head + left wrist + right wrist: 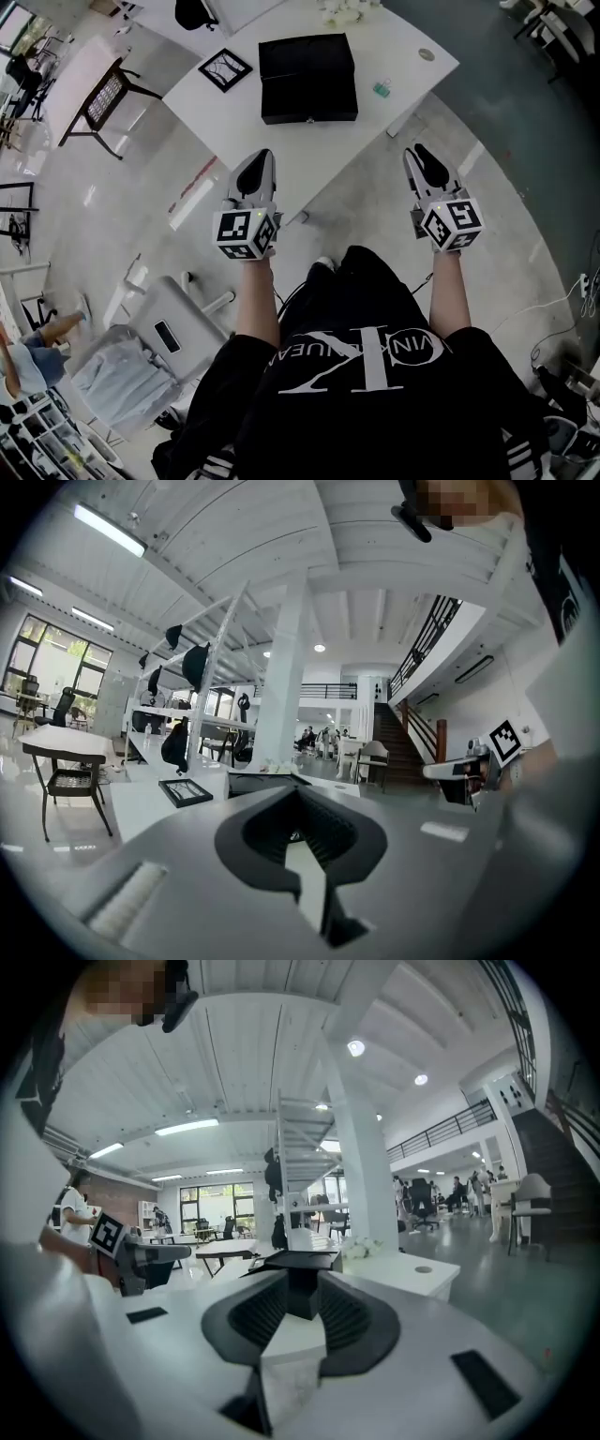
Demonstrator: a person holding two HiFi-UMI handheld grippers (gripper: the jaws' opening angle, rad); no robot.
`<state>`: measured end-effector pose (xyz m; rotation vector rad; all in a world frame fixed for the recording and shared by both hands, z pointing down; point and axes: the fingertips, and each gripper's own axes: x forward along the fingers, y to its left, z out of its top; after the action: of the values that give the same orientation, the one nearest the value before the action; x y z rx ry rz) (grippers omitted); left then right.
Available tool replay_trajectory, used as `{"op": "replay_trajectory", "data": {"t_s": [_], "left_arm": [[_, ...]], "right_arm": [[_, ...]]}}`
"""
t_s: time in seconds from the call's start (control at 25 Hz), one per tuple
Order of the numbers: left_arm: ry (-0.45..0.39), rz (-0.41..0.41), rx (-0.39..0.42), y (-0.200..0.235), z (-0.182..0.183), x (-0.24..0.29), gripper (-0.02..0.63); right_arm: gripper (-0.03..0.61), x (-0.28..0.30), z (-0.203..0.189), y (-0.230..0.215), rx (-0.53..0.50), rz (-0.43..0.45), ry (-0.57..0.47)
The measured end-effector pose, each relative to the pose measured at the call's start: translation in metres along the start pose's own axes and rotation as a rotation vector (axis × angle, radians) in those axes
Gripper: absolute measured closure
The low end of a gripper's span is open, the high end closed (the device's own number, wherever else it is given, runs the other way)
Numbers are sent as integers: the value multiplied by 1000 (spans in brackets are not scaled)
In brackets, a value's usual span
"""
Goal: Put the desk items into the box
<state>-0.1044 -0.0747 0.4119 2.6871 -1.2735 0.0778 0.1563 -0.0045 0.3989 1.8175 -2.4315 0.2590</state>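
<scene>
A closed black box point(307, 77) sits on the white desk point(309, 155), and the right gripper view shows the box point(300, 1260) straight ahead. Beside it lie a black picture frame point(225, 69), a small green clip point(382, 89) and a round disc point(427, 54). White flowers point(349, 9) stand at the far edge. My left gripper point(263, 157) hangs over the desk's near edge, shut and holding nothing. To the right of the desk corner, above the floor, my right gripper point(421, 153) is also shut and holds nothing. From the left gripper point(300, 829), the frame point(186, 790) lies ahead to the left.
A white rolling unit point(173, 328) with a shirt draped near it stands at my lower left. A small table on black legs point(98, 89) is off to the far left. Cables point(553, 305) run across the floor at the right.
</scene>
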Motion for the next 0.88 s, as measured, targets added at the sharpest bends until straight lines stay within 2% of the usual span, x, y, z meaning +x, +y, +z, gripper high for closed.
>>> {"op": "replay_trajectory", "data": {"t_s": [0.2,0.32,0.64,0.88], "left_arm": [[30,-5,-13,-9,-15,22,604],[32,24,-21,0,-18,39,604],[11,98,-35,25,-3,83,604],[37,116,-33,24,-13,111,604]], "right_arm": [[518,17,-13,-21,25,15,44],[518,44,-18,-34,22,49,66],[518,113,-4,-68,-1,116,87],[518,131,-30,-97,32,118,161]]}}
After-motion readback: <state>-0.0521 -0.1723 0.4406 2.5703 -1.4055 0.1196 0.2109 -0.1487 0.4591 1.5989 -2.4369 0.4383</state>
